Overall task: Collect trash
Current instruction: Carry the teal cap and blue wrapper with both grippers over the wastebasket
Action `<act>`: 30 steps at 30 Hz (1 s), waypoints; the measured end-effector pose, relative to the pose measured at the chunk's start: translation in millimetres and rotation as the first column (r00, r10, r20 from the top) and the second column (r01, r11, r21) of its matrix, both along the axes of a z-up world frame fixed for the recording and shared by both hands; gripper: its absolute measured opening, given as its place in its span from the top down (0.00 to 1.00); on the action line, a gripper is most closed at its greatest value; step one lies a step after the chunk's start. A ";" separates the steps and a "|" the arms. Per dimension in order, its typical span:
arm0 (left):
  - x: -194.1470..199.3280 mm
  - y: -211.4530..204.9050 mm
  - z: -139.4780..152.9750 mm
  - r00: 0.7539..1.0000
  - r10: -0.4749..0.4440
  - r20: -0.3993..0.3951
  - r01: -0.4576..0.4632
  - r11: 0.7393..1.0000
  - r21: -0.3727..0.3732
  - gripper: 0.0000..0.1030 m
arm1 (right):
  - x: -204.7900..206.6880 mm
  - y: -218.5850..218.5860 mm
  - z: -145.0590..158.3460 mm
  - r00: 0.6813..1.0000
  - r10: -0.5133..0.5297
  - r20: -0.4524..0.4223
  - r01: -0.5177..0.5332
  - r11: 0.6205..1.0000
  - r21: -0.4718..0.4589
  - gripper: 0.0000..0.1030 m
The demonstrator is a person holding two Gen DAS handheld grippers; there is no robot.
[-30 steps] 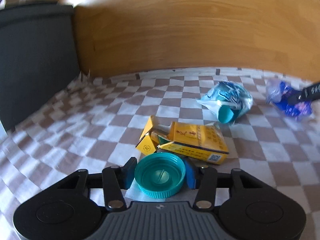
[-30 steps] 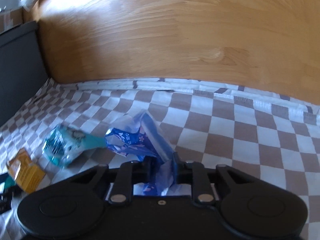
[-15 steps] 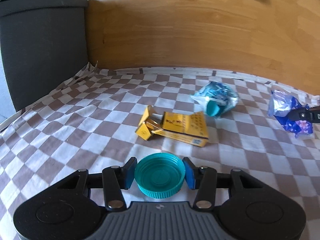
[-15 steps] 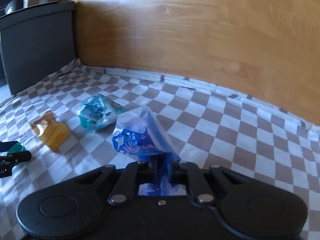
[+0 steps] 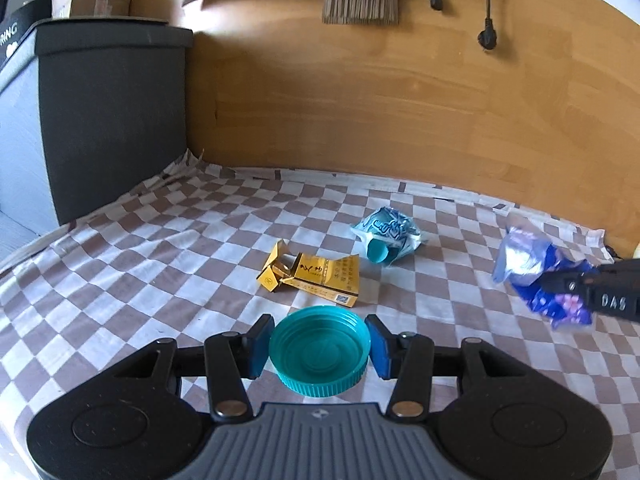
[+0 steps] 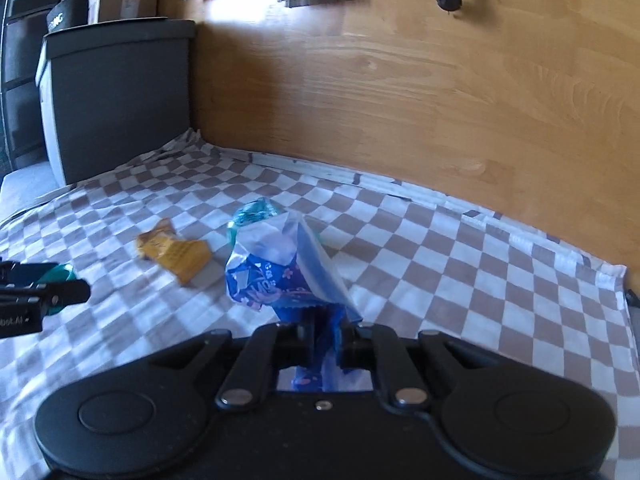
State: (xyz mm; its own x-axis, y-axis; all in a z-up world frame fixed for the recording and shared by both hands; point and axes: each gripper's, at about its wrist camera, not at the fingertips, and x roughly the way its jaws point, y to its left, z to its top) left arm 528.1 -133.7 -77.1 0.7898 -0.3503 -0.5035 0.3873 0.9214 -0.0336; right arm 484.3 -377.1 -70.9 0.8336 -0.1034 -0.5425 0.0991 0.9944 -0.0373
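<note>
Two handheld grippers carry trash above a checkered cloth [image 5: 160,248].

Left gripper [image 5: 319,346] clamps a teal lid [image 5: 319,350]; right gripper [image 6: 324,338] pinches a blue wrapper [image 6: 276,276]. Near the yellow box [image 5: 316,274], keep both level, grips firm.

Bed [image 5: 120,264] covered with brown-and-white checked sheet, bounded at far edge by wooden headboard [image 5: 400,112]. Lying on sheet, mid-bed: flattened yellow carton [image 5: 316,276], one end torn open. Just beyond it, toward headboard: crumpled light-blue wrapper [image 5: 388,236], apart from carton. Sheet wrinkled at far left corner.
</note>
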 end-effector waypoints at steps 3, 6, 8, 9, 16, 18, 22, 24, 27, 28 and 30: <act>-12.1 -0.2 6.5 1.000 0.001 -0.001 -0.001 1.000 0.011 0.51 | -11.9 12.6 0.3 1.000 0.011 0.002 -0.011 1.000 0.014 0.91; -23.8 2.7 11.1 1.000 0.012 -0.001 -0.012 1.000 0.005 0.51 | -20.8 24.0 1.4 1.000 0.018 0.001 -0.018 1.000 0.003 0.92; -31.9 6.1 13.8 1.000 0.016 -0.003 -0.016 1.000 -0.009 0.51 | -27.3 28.4 3.9 1.000 0.015 0.005 -0.015 1.000 0.010 0.92; -36.2 7.9 14.8 1.000 0.019 -0.004 -0.019 1.000 -0.012 0.51 | -30.7 30.3 5.6 1.000 0.013 0.006 -0.013 1.000 0.014 0.92; -73.6 21.6 27.3 0.999 0.034 0.003 -0.034 0.999 -0.027 0.51 | -60.7 40.9 18.7 1.000 0.004 0.018 -0.005 0.999 0.037 0.92; -84.8 25.9 32.6 0.999 0.041 0.004 -0.041 0.999 -0.029 0.51 | -69.5 45.4 23.2 1.000 0.000 0.016 0.000 0.999 0.045 0.92; -107.0 38.3 40.1 0.998 0.061 -0.005 -0.062 0.996 -0.058 0.51 | -90.0 58.7 33.8 1.000 0.003 0.025 -0.004 0.999 0.042 0.92; -118.6 45.1 42.4 0.997 0.073 -0.007 -0.073 0.995 -0.066 0.51 | -101.0 66.2 37.6 1.000 0.007 0.026 -0.008 0.999 0.046 0.92; -137.0 57.6 44.9 0.996 0.088 -0.006 -0.088 0.994 -0.072 0.51 | -117.2 76.1 41.3 1.000 0.018 0.025 -0.019 0.998 0.059 0.92; -142.6 61.7 45.4 0.996 0.092 -0.004 -0.092 0.993 -0.071 0.51 | -122.8 79.7 42.0 0.999 0.023 0.024 -0.025 0.998 0.064 0.92; -155.1 71.1 45.7 0.995 0.102 -0.004 -0.102 0.992 -0.070 0.51 | -134.6 87.0 42.4 0.999 0.032 0.021 -0.033 0.997 0.072 0.92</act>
